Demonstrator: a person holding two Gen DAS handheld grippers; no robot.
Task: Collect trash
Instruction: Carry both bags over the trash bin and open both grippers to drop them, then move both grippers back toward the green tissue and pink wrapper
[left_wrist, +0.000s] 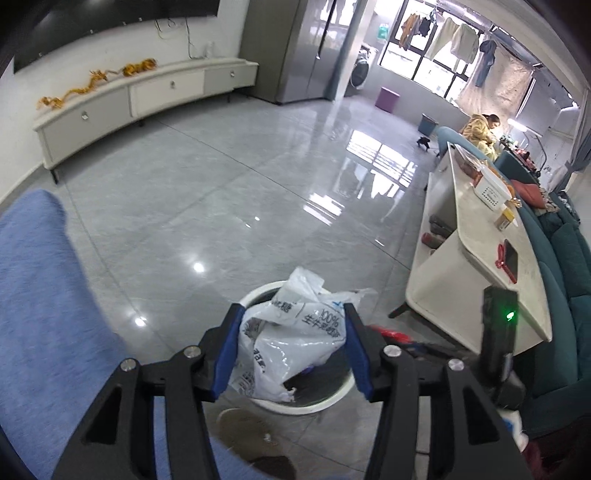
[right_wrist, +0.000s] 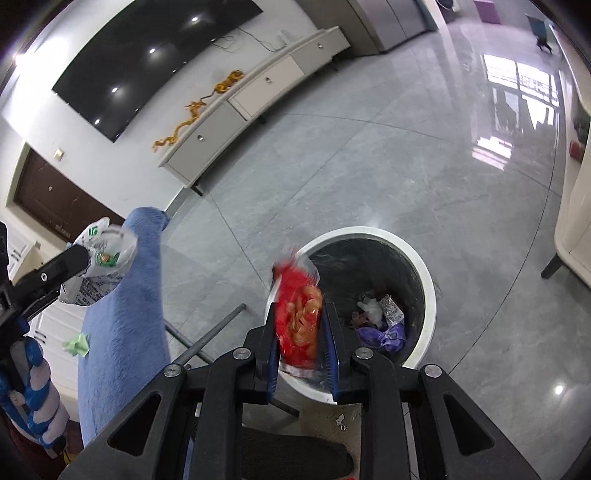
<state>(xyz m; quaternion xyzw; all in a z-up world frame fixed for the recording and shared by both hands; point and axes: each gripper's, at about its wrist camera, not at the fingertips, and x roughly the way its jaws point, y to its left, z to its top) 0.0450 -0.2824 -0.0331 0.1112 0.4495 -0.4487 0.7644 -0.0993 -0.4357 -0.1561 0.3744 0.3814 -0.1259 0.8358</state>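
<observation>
Only our right wrist view shows the trash bin's contents. Right claw clamps a red snack bag over its rim. Left claw grips a crumpled white plastic bag above it; a blue sleeve crowds the left.

The white plastic bag hid most of the bin's mouth from the left wrist view, and its crumpled print could not be read in full. The red snack packet was smeared by blur at its top edge and covered the bin's near rim. The scraps at the bottom were too small to name.
</observation>
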